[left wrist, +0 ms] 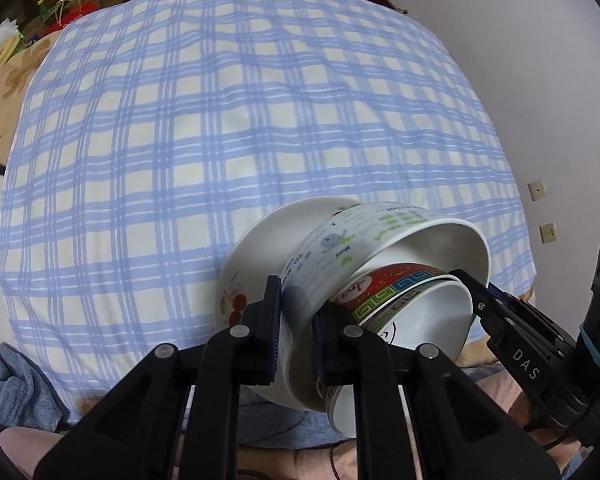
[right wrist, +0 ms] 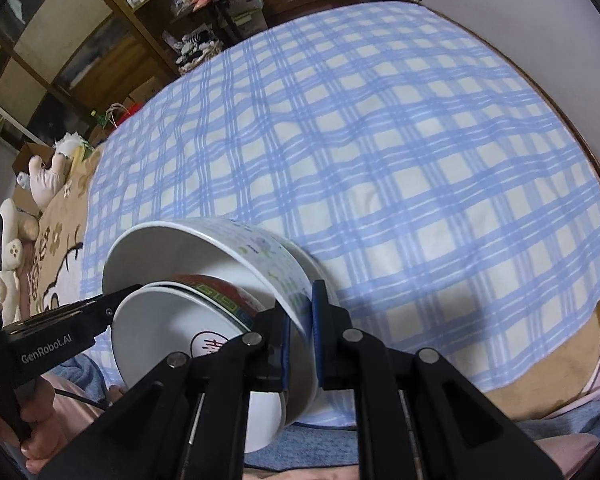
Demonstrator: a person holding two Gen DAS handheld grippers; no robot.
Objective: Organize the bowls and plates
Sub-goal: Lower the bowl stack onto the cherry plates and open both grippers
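Note:
A nested stack of dishes hangs tilted above the blue checked cloth (left wrist: 220, 140). The big white bowl with cartoon prints (left wrist: 340, 240) holds a red and green patterned bowl (left wrist: 396, 280) and a white bowl (left wrist: 432, 316) inside it, and a white plate with red fruit print (left wrist: 260, 256) lies under it. My left gripper (left wrist: 296, 328) is shut on the big bowl's wall. My right gripper (right wrist: 300, 324) is shut on the opposite wall of the same bowl (right wrist: 260, 256). The right gripper's fingers (left wrist: 484, 300) show in the left wrist view, and the left gripper's fingers (right wrist: 100, 308) in the right wrist view.
The cloth (right wrist: 380, 140) covers a bed beside a white wall (left wrist: 520, 60). A brown cartoon blanket (left wrist: 4, 100) and plush toys (right wrist: 48, 176) lie on the left. Wooden shelves (right wrist: 140, 12) stand at the back. A blue garment (left wrist: 16, 384) lies at the near edge.

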